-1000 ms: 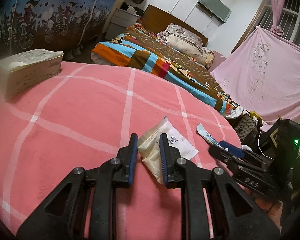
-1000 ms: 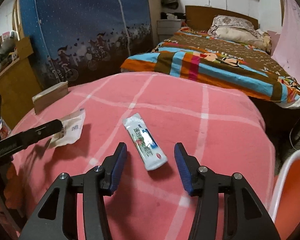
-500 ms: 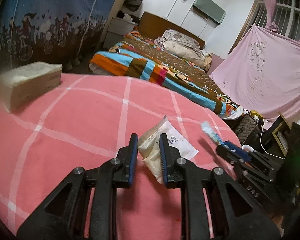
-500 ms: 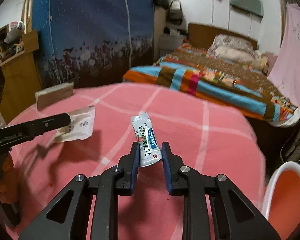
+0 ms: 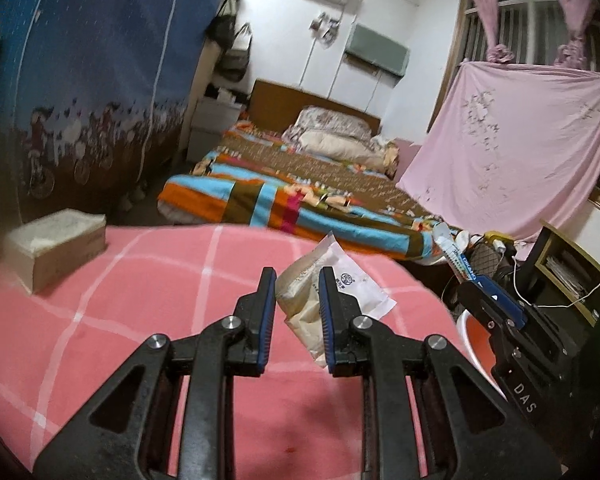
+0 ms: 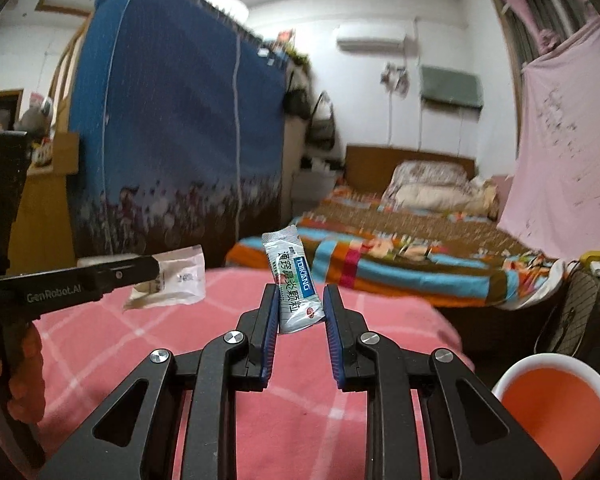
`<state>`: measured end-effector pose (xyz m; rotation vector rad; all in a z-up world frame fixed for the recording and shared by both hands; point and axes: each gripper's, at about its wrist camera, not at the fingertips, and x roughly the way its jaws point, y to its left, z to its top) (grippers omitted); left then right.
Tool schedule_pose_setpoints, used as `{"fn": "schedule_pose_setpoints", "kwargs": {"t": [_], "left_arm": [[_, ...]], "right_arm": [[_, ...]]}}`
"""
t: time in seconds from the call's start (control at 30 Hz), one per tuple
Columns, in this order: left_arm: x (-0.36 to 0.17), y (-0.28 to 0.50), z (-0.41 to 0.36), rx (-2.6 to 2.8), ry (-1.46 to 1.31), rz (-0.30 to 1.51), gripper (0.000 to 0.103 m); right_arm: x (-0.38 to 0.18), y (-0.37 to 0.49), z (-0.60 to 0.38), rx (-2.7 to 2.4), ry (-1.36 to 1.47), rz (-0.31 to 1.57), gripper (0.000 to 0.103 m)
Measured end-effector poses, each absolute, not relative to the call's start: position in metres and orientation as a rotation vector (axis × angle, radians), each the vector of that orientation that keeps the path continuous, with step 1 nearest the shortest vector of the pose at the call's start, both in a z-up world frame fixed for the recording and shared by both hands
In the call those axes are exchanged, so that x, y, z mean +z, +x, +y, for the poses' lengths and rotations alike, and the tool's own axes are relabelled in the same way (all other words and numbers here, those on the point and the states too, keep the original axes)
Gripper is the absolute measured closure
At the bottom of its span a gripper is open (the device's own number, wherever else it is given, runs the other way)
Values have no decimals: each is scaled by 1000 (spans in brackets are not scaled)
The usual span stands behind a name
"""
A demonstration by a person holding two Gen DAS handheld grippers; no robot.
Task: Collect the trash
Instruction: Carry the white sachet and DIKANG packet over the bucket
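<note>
My left gripper [image 5: 297, 280] is shut on a crumpled white and cream paper wrapper [image 5: 364, 292], held clear above the pink checked tablecloth [image 5: 100, 320]. My right gripper [image 6: 300, 296] is shut on a white and green sachet [image 6: 290, 268] with a blue label, which stands upright in the air between the pads. From the right wrist view, the left gripper [image 6: 156, 270] reaches in from the left with the wrapper [image 6: 180, 276] at its tip. The left wrist view has the right gripper [image 5: 484, 292] at the right, carrying the sachet [image 5: 452, 248].
A tissue box [image 5: 56, 244] sits at the table's far left. A white bin with an orange liner [image 6: 556, 400] stands low beside the table on the right. A bed with a striped cover [image 6: 380, 264] lies beyond. A gloved hand [image 6: 24, 372] grips the left tool.
The right gripper closed on the sachet that lay on the cloth and lifted it. The left gripper rose with the wrapper. Both views have tilted up toward the room.
</note>
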<state>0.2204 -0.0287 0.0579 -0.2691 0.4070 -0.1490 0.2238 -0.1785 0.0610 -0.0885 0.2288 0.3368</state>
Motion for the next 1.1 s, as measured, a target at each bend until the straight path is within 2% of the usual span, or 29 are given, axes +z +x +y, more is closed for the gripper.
{"fn": "schedule_pose_setpoints", "kwargs": {"t": [0.47, 1.1], "left_arm": [[97, 199, -90, -262, -137, 212, 98], [98, 190, -181, -427, -19, 155, 97]], "right_arm": [[84, 186, -234, 208, 15, 35, 83], [87, 164, -311, 5, 106, 9, 83]]}}
